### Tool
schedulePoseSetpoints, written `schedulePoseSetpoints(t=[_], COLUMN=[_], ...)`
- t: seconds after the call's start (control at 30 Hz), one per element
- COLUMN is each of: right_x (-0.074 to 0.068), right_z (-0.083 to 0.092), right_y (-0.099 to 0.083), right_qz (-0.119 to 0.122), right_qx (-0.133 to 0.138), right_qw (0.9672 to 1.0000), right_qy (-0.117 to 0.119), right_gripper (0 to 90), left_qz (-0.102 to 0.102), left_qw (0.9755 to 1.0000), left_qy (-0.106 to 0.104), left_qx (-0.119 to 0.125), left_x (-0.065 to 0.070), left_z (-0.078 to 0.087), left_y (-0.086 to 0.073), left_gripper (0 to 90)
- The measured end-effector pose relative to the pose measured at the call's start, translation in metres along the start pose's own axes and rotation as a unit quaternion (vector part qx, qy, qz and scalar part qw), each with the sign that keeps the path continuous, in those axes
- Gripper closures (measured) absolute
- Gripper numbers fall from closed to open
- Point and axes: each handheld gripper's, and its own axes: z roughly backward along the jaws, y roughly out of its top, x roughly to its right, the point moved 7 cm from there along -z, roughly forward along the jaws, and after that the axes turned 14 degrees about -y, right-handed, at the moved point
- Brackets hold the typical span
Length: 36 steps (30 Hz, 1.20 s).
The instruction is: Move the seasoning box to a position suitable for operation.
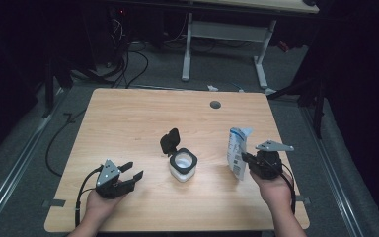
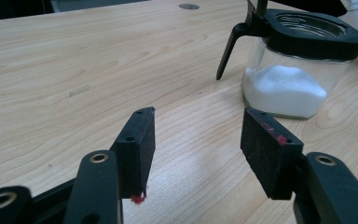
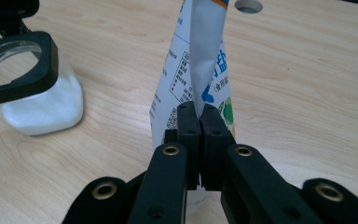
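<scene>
I clamp my right gripper on the salt bag at centre frame, upright so nothing spills. My left gripper waits with jaws apart, lower left of the open jar

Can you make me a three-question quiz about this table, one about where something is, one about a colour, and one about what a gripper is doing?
1. Where does the jar stand?
A. Between the two grippers, near the middle of the table
B. At the far left corner
C. On the floor

2. What colour is the jar's flip lid?
A. Red
B. Black
C. Yellow

3. What is the right gripper doing?
A. Standing open over the jar
B. Lying on the table
C. Pinching the white and blue bag

Answers:
1. A, since the high view shows the jar with the left gripper on one side and the right gripper on the other.
2. B, since the lid stands open behind the jar's mouth and is black like the rim.
3. C, since the right gripper view shows both jaws pressed together on the bag's folded edge.
</scene>
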Motion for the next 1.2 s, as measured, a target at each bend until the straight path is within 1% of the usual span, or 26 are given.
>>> schedulePoseSetpoints(t=[0.03, 0.17, 0.27, 0.4, 0.43, 0.5, 0.6, 0.67, 0.73, 0.8, 0.87, 0.9, 1.0, 1.07, 1.1, 1.17, 1.2], right_x=[0.000, 0.000, -0.001, -0.002, -0.002, -0.003, -0.006, -0.010, -0.010, -0.011, -0.014, -0.015, -0.016, -0.014, -0.013, -0.010, -0.008], right_z=[0.001, 0.001, 0.000, -0.004, -0.005, -0.007, -0.008, -0.010, -0.011, -0.007, -0.004, -0.004, 0.000, 0.001, 0.002, 0.002, 0.002], right_y=[-0.001, -0.003, -0.006, -0.010, -0.011, -0.013, -0.016, -0.019, -0.018, -0.015, -0.015, -0.015, -0.017, -0.018, -0.019, -0.021, -0.022], right_qz=[-0.004, -0.015, -0.016, -0.021, -0.020, -0.026, -0.025, -0.017, 0.001, -0.004, 0.003, 0.005, -0.004, -0.007, -0.007, -0.016, -0.017], right_qx=[0.007, 0.030, 0.045, 0.070, 0.074, 0.087, 0.096, 0.096, 0.090, 0.103, 0.111, 0.116, 0.126, 0.125, 0.124, 0.127, 0.130], right_qw=[1.0000, 0.9994, 0.9989, 0.9972, 0.9969, 0.9956, 0.9947, 0.9951, 0.9957, 0.9946, 0.9937, 0.9931, 0.9919, 0.9920, 0.9921, 0.9916, 0.9911], right_qy=[-0.001, -0.001, -0.005, -0.015, -0.017, -0.022, -0.025, -0.017, -0.022, -0.010, -0.015, -0.015, -0.015, -0.015, -0.016, -0.022, -0.024], right_gripper=[89.1, 89.1, 89.2, 89.2, 89.2, 89.2, 89.2, 89.1, 89.2, 89.2, 89.2, 89.2, 89.1, 89.1, 89.1, 89.1, 89.1], left_qz=[0.002, -0.007, -0.012, -0.014, -0.014, -0.014, -0.016, -0.014, -0.014, -0.013, -0.007, -0.006, -0.008, -0.008, -0.008, -0.007, -0.006], left_qw=[1.0000, 0.9999, 0.9997, 0.9995, 0.9994, 0.9994, 0.9992, 0.9992, 0.9990, 0.9988, 0.9989, 0.9989, 0.9989, 0.9991, 0.9992, 0.9993, 0.9993], left_qy=[-0.001, 0.011, 0.018, 0.028, 0.031, 0.032, 0.036, 0.038, 0.043, 0.045, 0.046, 0.046, 0.042, 0.038, 0.037, 0.034, 0.032], left_qx=[0.000, -0.004, -0.007, -0.009, -0.008, -0.006, 0.000, -0.004, -0.008, -0.011, -0.012, -0.013, -0.017, -0.017, -0.016, -0.016, -0.016], left_x=[-0.001, -0.007, -0.012, -0.017, -0.019, -0.020, -0.022, -0.024, -0.025, -0.026, -0.027, -0.026, -0.023, -0.021, -0.020, -0.020, -0.020], left_z=[0.001, 0.004, 0.006, 0.009, 0.010, 0.013, 0.017, 0.017, 0.017, 0.017, 0.017, 0.016, 0.014, 0.014, 0.014, 0.014, 0.014], left_y=[0.000, 0.000, -0.001, -0.001, -0.001, -0.001, 0.000, -0.002, -0.003, -0.005, -0.006, -0.006, -0.008, -0.008, -0.008, -0.009, -0.009], left_gripper=[45.1, 45.0, 45.0, 45.0, 45.0, 45.0, 44.8, 44.8, 44.7, 44.7, 44.8, 44.8, 44.8, 44.8, 44.8, 44.9, 44.8])
